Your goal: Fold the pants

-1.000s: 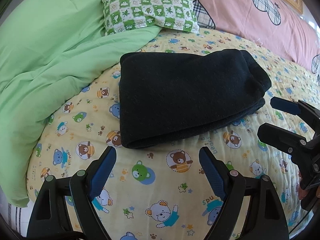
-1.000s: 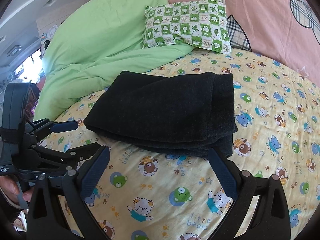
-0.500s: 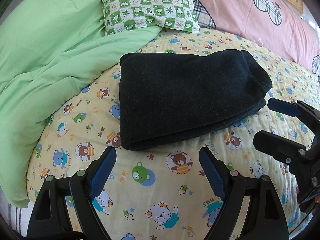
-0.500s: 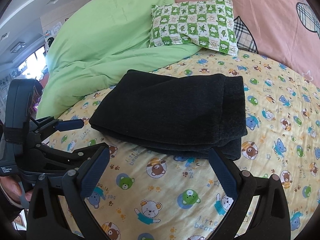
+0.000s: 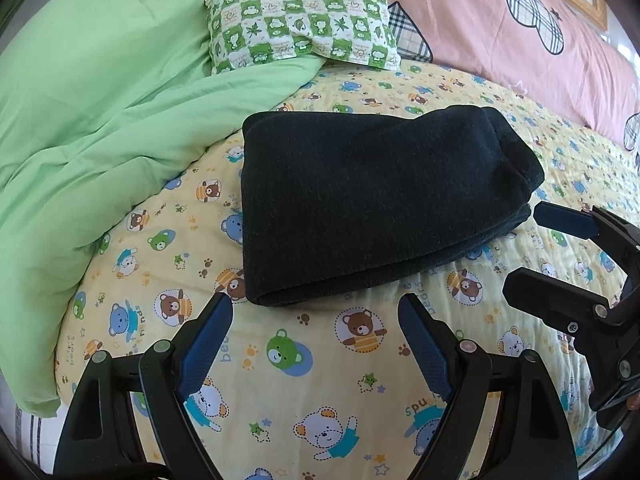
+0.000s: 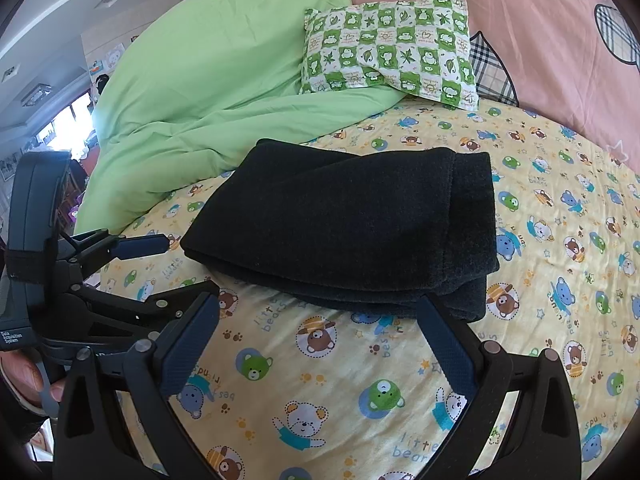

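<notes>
The dark pants (image 5: 368, 204) lie folded into a thick rectangle on the yellow bear-print sheet (image 5: 312, 384); the right wrist view shows the pants (image 6: 352, 224) from the other side. My left gripper (image 5: 316, 312) is open just short of the near fold, holding nothing. My right gripper (image 6: 318, 312) is open too, its right finger close to the bundle's near corner. The right gripper (image 5: 528, 248) shows at the right edge of the left wrist view, and the left gripper (image 6: 168, 264) shows at the left of the right wrist view.
A green duvet (image 5: 92, 128) is heaped to the left of the pants. A green checked pillow (image 5: 300, 12) and a pink quilt (image 5: 500, 32) lie behind them. A hand (image 6: 28, 380) holds the left gripper's handle.
Both grippers have drawn back slightly from the folded pants and stay open. The pants have not moved.
</notes>
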### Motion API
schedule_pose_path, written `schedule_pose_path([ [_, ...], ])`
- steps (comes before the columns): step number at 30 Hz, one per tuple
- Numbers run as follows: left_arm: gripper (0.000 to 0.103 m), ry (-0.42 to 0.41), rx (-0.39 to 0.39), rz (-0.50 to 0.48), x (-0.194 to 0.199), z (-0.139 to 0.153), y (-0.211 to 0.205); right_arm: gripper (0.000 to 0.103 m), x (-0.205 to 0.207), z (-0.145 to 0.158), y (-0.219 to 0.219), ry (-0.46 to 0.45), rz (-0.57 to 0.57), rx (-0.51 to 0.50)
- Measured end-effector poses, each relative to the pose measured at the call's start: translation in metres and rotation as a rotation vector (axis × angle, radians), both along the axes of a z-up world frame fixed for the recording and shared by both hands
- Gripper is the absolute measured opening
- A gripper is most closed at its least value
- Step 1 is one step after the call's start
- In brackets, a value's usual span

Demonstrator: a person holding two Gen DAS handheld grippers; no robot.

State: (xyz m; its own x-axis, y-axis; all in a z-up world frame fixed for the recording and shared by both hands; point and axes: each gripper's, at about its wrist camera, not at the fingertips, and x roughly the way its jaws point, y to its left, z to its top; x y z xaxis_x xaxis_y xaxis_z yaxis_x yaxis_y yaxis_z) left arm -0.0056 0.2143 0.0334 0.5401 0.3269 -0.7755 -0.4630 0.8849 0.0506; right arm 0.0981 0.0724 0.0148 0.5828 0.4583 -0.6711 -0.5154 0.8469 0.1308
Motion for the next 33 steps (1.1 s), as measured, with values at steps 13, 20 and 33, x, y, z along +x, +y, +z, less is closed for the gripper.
schedule_pose_path([
  [13, 0.085, -0.004, 0.002, 0.004, 0.0, 0.0011, 0.0007, 0.099, 0.0003, 0.0028, -0.001, -0.003, -0.005, 0.009],
  [20, 0.085, -0.002, 0.005, 0.009, 0.0015, 0.0007, 0.002, 0.099, 0.0014, 0.0046, -0.0012, -0.006, -0.013, 0.013],
  [33, 0.085, -0.007, 0.007, 0.012, 0.0073, 0.0001, 0.0053, 0.099, 0.0047, 0.0075, -0.0066, -0.015, -0.035, 0.039],
])
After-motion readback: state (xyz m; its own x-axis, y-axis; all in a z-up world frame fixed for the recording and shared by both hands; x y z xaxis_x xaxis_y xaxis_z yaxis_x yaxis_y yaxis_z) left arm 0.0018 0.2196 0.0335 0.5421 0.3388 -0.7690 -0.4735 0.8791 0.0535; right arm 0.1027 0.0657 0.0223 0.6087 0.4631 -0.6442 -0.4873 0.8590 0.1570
